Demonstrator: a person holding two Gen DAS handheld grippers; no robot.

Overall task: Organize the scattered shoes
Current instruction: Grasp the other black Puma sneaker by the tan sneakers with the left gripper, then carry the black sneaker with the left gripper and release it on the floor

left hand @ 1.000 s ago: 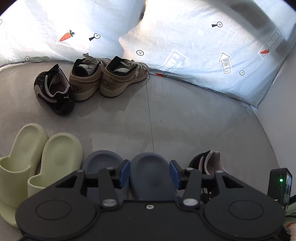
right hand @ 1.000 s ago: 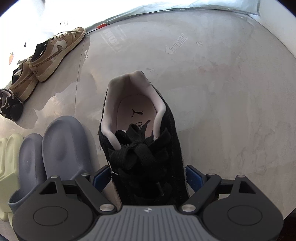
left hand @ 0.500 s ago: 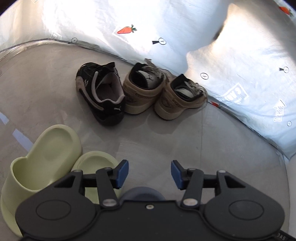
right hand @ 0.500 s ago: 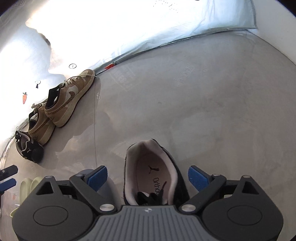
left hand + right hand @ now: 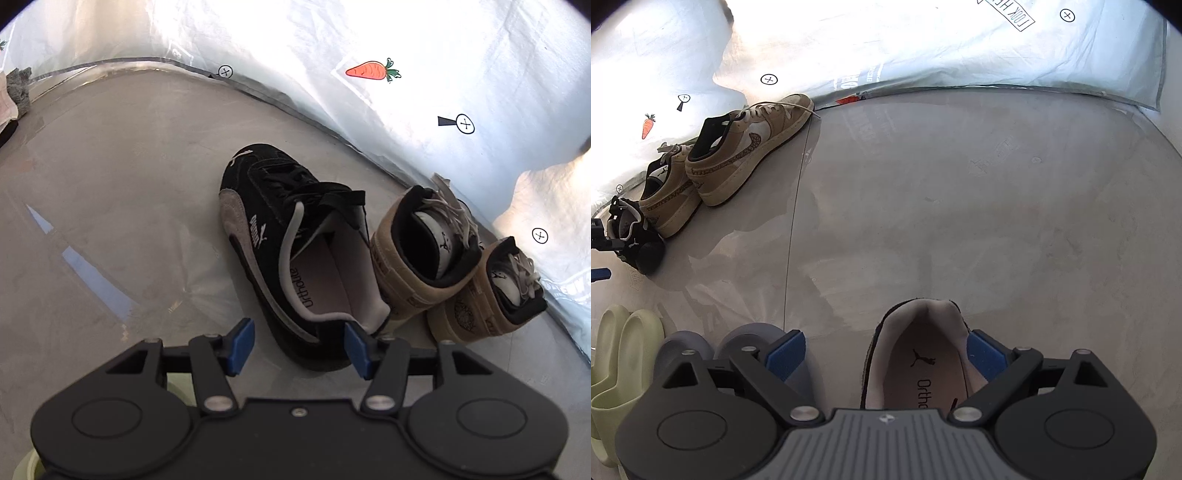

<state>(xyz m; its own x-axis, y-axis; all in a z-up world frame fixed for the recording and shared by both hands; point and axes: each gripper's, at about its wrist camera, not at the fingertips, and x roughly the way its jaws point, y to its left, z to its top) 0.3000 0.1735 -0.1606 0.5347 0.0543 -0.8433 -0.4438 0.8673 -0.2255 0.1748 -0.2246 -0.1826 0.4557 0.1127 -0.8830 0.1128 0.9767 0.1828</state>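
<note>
A black suede sneaker [image 5: 280, 236] with a grey stripe lies on the grey floor, toe pointing away. Its heel shows between the blue pads [image 5: 240, 345] of my left gripper [image 5: 298, 347]. The jaws are opening and neither pad presses on the shoe. Beside it on the right stand two tan sneakers [image 5: 417, 266] [image 5: 495, 306]. Its black partner [image 5: 923, 365] rests on the floor in the right wrist view. My right gripper [image 5: 886, 354] hangs open over that shoe's heel, one pad close by the collar.
A white sheet [image 5: 369, 70] with carrot prints runs along the back of the floor. Grey-blue slides [image 5: 690, 347] and pale green slides [image 5: 628, 350] sit in a row at the left of the right wrist view. The tan pair [image 5: 750, 147] stands behind them.
The left gripper has swung left and down from the slides to the black sneaker, and its jaws have widened. The right gripper has drawn back from its sneaker with wider jaws; the shoe stays on the floor.
</note>
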